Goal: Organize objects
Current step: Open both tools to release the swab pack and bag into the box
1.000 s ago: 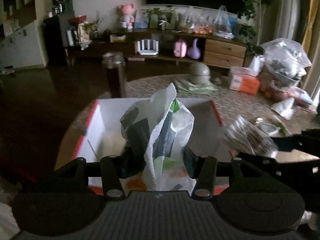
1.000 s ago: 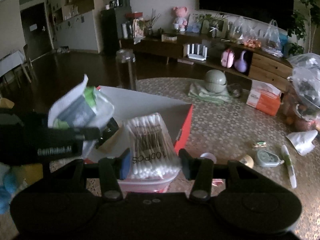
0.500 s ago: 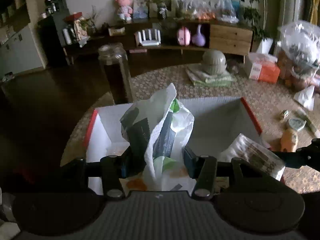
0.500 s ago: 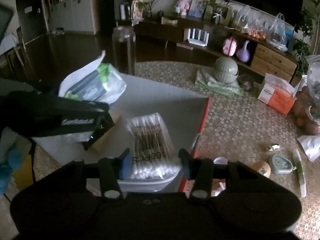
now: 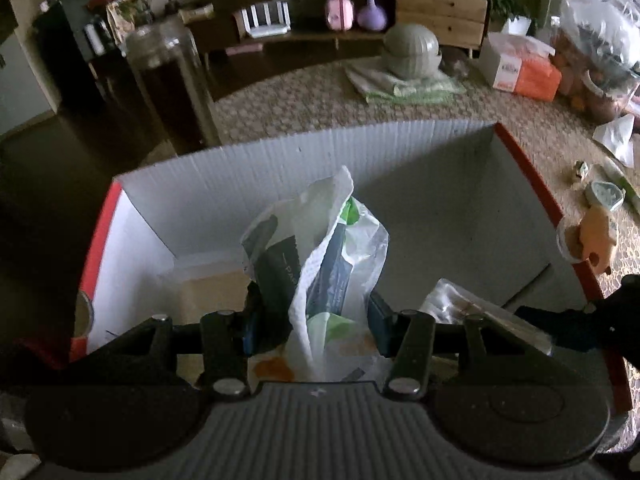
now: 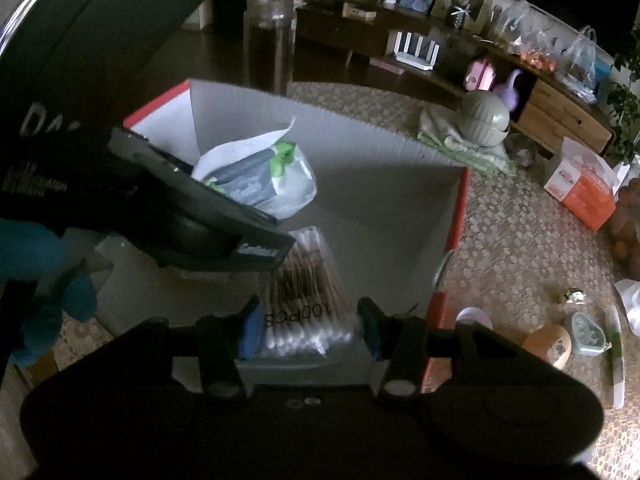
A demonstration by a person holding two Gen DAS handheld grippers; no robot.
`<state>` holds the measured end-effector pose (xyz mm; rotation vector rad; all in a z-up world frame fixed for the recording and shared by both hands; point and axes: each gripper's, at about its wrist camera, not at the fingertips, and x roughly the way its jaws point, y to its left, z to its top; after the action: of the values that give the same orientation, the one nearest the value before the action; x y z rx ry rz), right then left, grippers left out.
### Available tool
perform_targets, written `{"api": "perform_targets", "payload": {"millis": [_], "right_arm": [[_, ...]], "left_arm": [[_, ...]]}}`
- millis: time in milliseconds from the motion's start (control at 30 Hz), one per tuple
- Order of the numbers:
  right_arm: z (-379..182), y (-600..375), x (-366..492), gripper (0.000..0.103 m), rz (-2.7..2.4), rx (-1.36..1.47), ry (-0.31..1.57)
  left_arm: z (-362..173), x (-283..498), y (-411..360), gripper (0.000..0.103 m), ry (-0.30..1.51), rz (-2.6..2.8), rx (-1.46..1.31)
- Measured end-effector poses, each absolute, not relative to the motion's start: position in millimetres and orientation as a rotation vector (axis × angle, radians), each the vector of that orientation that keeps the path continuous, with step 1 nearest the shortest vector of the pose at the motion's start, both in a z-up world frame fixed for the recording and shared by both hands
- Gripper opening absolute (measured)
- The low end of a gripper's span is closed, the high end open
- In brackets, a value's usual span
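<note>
A white box with red rims stands open on the table; it also shows in the right wrist view. My left gripper is shut on a crumpled white, green and dark plastic packet and holds it inside the box. The packet also shows in the right wrist view. My right gripper is shut on a clear pack of cotton swabs marked 100PCS, over the box's right part. The swab pack shows at the right in the left wrist view.
A tall dark jar stands behind the box. On the table lie a grey lidded pot on a green cloth, an orange tissue box, a clear bag, a small wooden figure and a pale heart-shaped case.
Both grippers have moved forward and down over the box with their loads. The packet and the swab pack now sit within the box walls.
</note>
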<state>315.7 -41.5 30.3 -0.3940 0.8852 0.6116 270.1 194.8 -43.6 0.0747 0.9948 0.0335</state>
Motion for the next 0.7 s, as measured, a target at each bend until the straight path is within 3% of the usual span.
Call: {"api": "perform_targets", "payload": {"millis": [200,300,467,700], "right_arm": [[27,-37,318,0.050,0.604,-0.407,0.880],[27,-37,318,0.053,0.612,-0.403,0.880],[29,-40,317,0.064,0.627,-0.375,0.876],[37,-53,309,0.075,0.657,-0.329,0.867]], "left_arm": [[-47,276,200,0.054,1.025,0.020,0.059],[-51,277,201,0.062,1.036,0.025,0.060],[-50,274,204,0.075,1.024,0.039,0.036],[-42,265,215,0.079,1.019,0.094,-0.034]]}}
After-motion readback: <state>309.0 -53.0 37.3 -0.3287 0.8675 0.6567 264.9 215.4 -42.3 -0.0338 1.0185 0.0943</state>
